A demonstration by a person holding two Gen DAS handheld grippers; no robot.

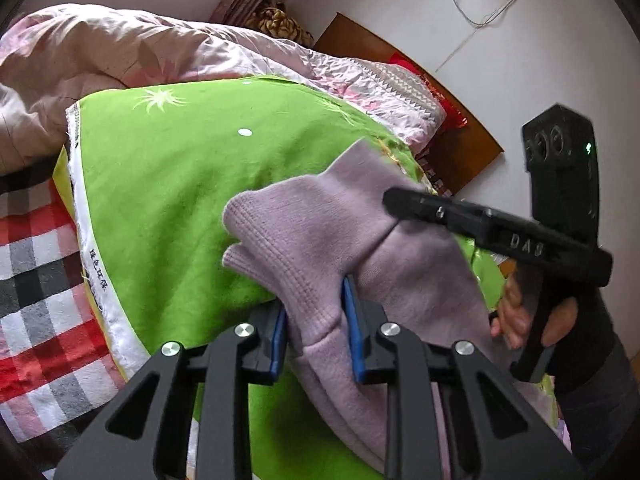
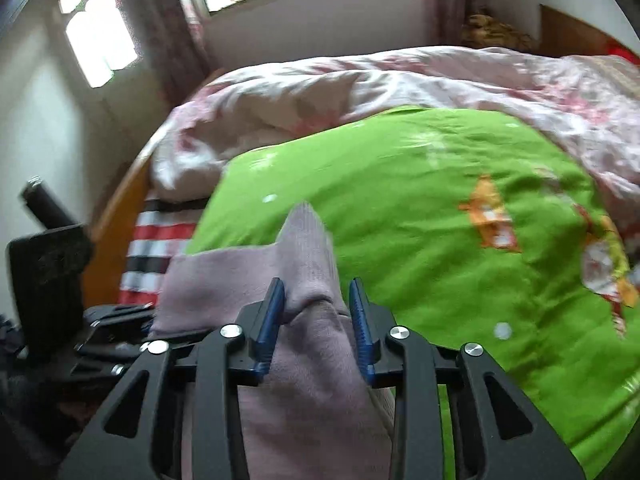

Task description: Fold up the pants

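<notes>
Green sheet [image 2: 420, 200] open ahead; pink quilt [image 2: 320, 80] heaped beyond; right gripper [image 1: 394, 200] crowds pants [image 1: 320, 232].

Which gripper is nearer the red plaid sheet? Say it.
Left. The left gripper holds the pants close beside the plaid sheet; the right gripper sits farther toward the green blanket's middle.

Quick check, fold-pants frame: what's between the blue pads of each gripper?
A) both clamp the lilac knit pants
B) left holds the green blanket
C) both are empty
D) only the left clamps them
A: in each wrist view the lilac knit pants bunch between blue pads: the left gripper pinches near the ribbed cuffs, and the right gripper pinches a fold, above the green blanket.
</notes>
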